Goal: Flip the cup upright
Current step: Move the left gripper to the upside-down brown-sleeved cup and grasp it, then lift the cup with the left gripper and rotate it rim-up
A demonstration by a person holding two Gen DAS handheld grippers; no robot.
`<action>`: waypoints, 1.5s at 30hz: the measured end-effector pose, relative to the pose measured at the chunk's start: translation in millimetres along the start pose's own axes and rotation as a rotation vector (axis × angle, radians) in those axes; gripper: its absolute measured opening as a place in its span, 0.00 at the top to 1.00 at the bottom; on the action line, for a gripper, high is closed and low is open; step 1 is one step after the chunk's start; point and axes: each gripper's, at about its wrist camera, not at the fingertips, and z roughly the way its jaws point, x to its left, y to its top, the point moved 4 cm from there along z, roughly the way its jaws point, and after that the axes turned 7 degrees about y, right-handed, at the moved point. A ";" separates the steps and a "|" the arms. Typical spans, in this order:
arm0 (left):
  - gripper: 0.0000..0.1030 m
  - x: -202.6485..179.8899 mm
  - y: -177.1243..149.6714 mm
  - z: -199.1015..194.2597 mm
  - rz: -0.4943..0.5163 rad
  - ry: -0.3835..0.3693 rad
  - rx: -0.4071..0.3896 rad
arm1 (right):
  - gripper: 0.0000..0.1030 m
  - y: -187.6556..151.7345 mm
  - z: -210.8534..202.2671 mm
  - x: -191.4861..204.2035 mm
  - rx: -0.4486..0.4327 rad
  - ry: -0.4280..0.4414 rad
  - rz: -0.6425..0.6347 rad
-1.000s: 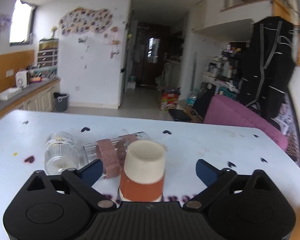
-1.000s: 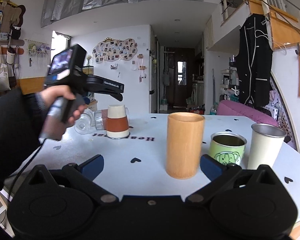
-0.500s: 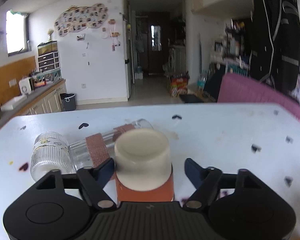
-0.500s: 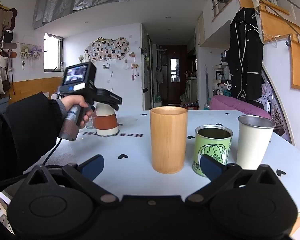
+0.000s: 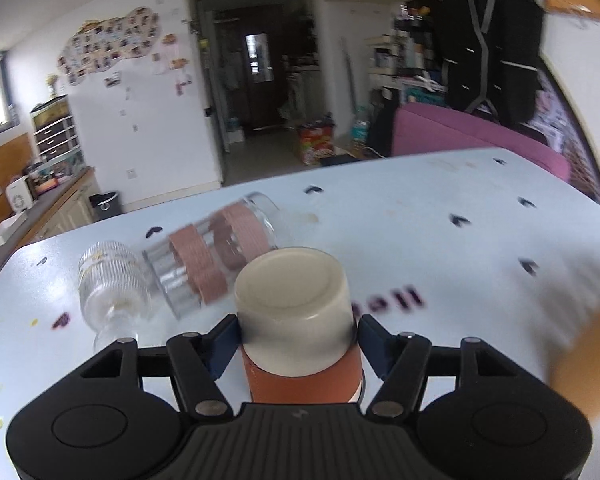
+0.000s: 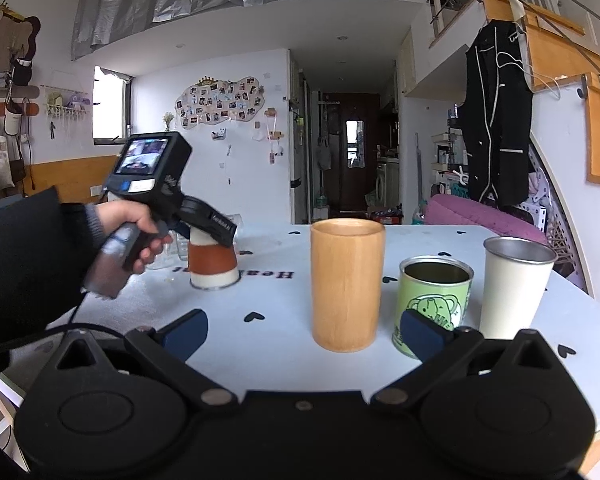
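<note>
A cream cup with an orange-brown sleeve (image 5: 296, 312) stands upside down on the white table, base up. My left gripper (image 5: 294, 340) is shut on it, both blue fingers pressed to its sides. In the right wrist view the cup (image 6: 212, 260) rests mouth-down on the table, tilted slightly, with the left gripper (image 6: 208, 224) around its upper part. My right gripper (image 6: 304, 330) is open and empty near the table's front edge, with a wooden cup (image 6: 346, 284) beyond its fingertips.
Two clear glasses lie on their sides left of the cup: a ribbed one (image 5: 112, 284) and one with brown tape bands (image 5: 216, 252). A green tin (image 6: 434, 300) and a steel cup (image 6: 514, 284) stand right of the wooden cup. The table (image 5: 440, 220) bears heart prints.
My left gripper moved forward and closed its fingers onto the upside-down cup. The view has tilted and blurred. The right gripper has barely moved.
</note>
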 end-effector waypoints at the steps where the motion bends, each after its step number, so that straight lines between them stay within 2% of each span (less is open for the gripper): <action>1: 0.37 -0.3 -5.3 -7.5 0.008 -0.010 -0.001 | 0.00 0.3 1.1 2.0 0.001 0.005 0.001; 10: 0.37 0.8 -54.8 -76.4 0.064 -0.094 -0.018 | 0.01 4.7 19.5 28.6 0.027 0.108 -0.001; 12: 0.37 1.4 -63.4 -89.6 0.072 -0.112 -0.013 | 0.09 3.2 27.2 35.9 0.044 0.163 0.009; 14: 0.36 5.1 -71.8 -100.6 0.079 -0.125 -0.010 | 0.23 -1.2 37.1 43.9 0.073 0.223 0.019; 15: 0.36 6.5 -74.9 -105.1 0.083 -0.134 -0.009 | 0.27 -3.4 41.2 47.2 0.084 0.244 0.021; 17: 0.36 8.6 -77.0 -109.1 0.088 -0.150 -0.010 | 0.44 -8.5 52.3 55.5 0.119 0.298 0.033; 18: 0.33 9.3 -76.0 -110.4 0.094 -0.148 -0.020 | 0.48 -10.6 58.2 59.1 0.134 0.327 0.041; 20: 0.26 11.9 -72.2 -112.2 0.096 -0.128 -0.048 | 0.63 -14.8 70.4 68.0 0.171 0.387 0.055; 23: 0.24 16.6 -62.2 -112.2 0.074 -0.131 -0.070 | 0.75 -22.4 84.7 82.8 0.222 0.446 0.063; 26: 0.24 14.3 -54.3 -109.0 0.084 -0.150 -0.063 | 0.81 -28.3 93.5 93.5 0.254 0.477 0.066; 30: 0.26 8.6 -46.9 -100.0 0.089 -0.179 -0.020 | 0.83 -31.0 103.8 101.3 0.286 0.525 0.097; 33: 0.38 5.4 -43.9 -93.4 0.092 -0.196 0.022 | 0.86 -33.4 111.8 106.7 0.308 0.556 0.118; 35: 0.42 5.5 -43.1 -89.9 0.084 -0.192 0.041 | 0.89 -34.2 117.4 110.0 0.320 0.571 0.127; 39: 0.43 10.7 -49.4 -96.8 0.066 -0.201 0.036 | 0.90 -37.0 130.3 111.7 0.333 0.570 0.130; 42: 0.43 15.5 -57.0 -114.3 0.068 -0.198 -0.011 | 0.96 -36.5 136.3 104.8 0.329 0.549 0.148; 45: 0.44 21.3 -65.8 -131.7 0.065 -0.208 -0.037 | 0.96 -35.2 133.9 94.8 0.330 0.537 0.187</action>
